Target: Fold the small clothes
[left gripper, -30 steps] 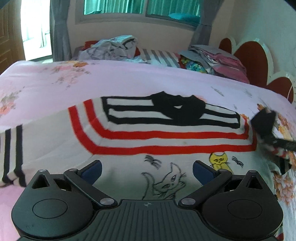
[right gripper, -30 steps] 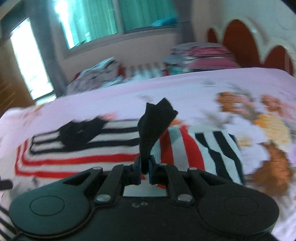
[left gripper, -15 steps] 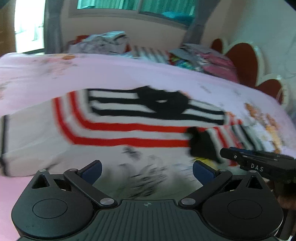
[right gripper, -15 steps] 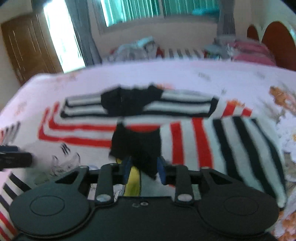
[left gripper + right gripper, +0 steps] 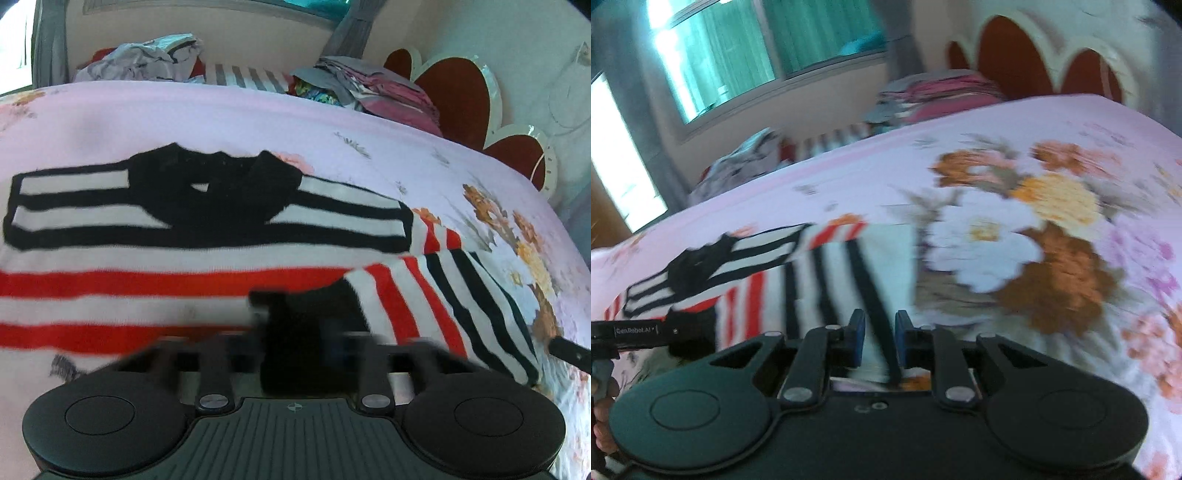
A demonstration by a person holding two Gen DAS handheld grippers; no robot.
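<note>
A small white sweater (image 5: 155, 254) with red and black stripes and a black collar lies flat on the pink floral bed. Its right sleeve (image 5: 454, 306) is folded in over the body, with the black cuff (image 5: 295, 325) at its end. My left gripper (image 5: 295, 343) has its blurred fingers closed in on the black cuff. In the right wrist view the sweater (image 5: 827, 273) lies ahead to the left, and my right gripper (image 5: 879, 341) is slightly open and empty over the striped sleeve. The left gripper also shows in the right wrist view (image 5: 646, 332).
The pink floral bedsheet (image 5: 1015, 229) covers the bed. Piles of other clothes (image 5: 147, 59) and folded clothes (image 5: 369, 88) sit along the far edge under the window. A red and white scalloped headboard (image 5: 461, 85) stands at the right.
The right gripper let go of the black cuff and pulled back to the right over the sleeve. The left gripper moved in and closed on the cuff.
</note>
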